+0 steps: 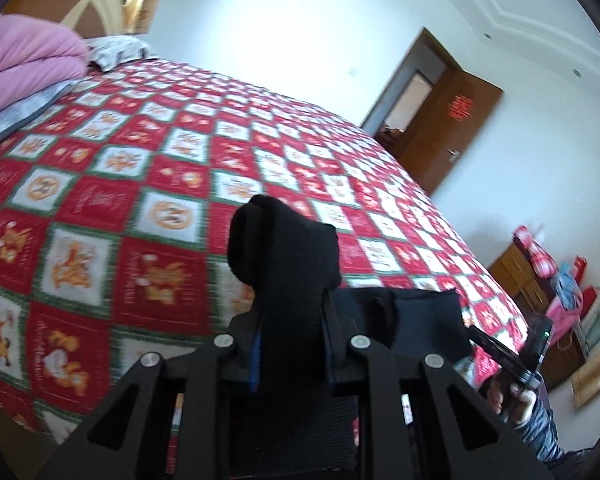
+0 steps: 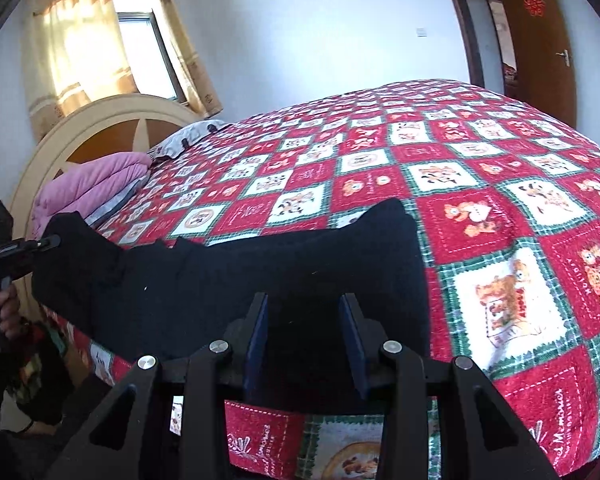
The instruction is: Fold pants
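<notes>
At the far left of your right-hand camera view, your left gripper (image 2: 48,243) reaches in from beside the bed, its fingers pinched onto one end of the black, soft knit pants (image 2: 228,280). From that pinch the dark cloth runs rightward in a long band along the near edge of the red, white and green checked quilt (image 2: 480,208), so the long axis of the pants lies across you, from your left hand toward your right.

The left end is raised off the quilt, and the band sags toward the middle, where it rests on the bedcover.

Farther right, your right gripper (image 2: 306,344) sits low at the near bed edge. Black cloth fills the gap between its two blue-padded fingers, which stand part way apart. The cloth seems caught there, but I cannot tell for certain that the pads press on it.

In your left-hand camera view, a bunched tuft of the black fabric stands up out of the closed left fingers (image 1: 256,360), with the open quilt ahead of it. At that view's right edge, your right hand (image 1: 512,396) grips its tool's handle.

Both hands are at the near edge, each at one end of the band. My judgement is that the fold goes away from you, across the short width, both ends travelling together over the quilt.
</notes>
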`<action>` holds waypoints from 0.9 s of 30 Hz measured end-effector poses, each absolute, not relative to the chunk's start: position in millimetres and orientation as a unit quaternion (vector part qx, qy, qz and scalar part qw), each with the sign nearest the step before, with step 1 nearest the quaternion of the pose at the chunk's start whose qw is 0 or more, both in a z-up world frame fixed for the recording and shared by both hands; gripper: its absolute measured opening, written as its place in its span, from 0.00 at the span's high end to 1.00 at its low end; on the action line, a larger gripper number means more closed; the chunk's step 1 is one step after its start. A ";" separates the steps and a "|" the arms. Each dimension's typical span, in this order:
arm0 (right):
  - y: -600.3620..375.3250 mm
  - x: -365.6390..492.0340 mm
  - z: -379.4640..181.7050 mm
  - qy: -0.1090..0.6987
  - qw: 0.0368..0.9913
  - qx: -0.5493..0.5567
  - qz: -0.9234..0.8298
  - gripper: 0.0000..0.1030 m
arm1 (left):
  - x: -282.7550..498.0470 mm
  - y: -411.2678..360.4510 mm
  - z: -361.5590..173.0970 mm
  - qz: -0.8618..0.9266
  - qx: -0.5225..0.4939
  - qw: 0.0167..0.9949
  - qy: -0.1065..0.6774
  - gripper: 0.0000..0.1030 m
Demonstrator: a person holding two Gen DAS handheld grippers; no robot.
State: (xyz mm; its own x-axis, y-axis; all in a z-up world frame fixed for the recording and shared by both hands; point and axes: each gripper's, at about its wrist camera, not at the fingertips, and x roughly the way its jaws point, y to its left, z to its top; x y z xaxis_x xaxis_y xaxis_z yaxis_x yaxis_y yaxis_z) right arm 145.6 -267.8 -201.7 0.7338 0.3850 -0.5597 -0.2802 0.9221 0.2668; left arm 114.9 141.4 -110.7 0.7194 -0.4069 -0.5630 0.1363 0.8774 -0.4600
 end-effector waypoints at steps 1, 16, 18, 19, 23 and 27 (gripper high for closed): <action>-268.6 145.8 -201.0 0.316 0.928 0.084 0.179 0.63 | 113.8 133.9 -109.0 -0.158 -0.192 0.906 0.343 0.78; -267.6 145.2 -197.6 0.310 0.928 0.091 0.187 0.63 | 119.7 71.2 -85.4 -0.197 -0.172 0.904 0.338 0.78; -270.1 144.8 -196.0 0.307 0.929 0.096 0.184 0.63 | 122.9 61.4 -82.0 -0.202 -0.165 0.904 0.339 0.78; -272.1 145.1 -195.2 0.306 0.929 0.099 0.181 0.63 | 125.1 56.0 -80.7 -0.204 -0.162 0.904 0.340 0.78; -276.9 147.2 -195.7 0.308 0.929 0.107 0.174 0.63 | 133.7 36.4 -75.6 -0.215 -0.159 0.900 0.345 0.78; -280.5 148.4 -195.5 0.307 0.931 0.111 0.165 0.63 | 141.5 19.5 -73.1 -0.227 -0.167 0.893 0.351 0.78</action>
State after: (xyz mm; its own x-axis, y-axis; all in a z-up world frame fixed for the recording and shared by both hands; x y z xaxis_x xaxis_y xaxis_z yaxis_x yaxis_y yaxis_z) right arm 148.4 -280.5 -195.5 0.7568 0.3758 -0.5348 -0.2393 0.9207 0.3083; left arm 141.5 19.5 -73.1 0.6501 -0.5231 -0.5511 0.2883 0.8408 -0.4581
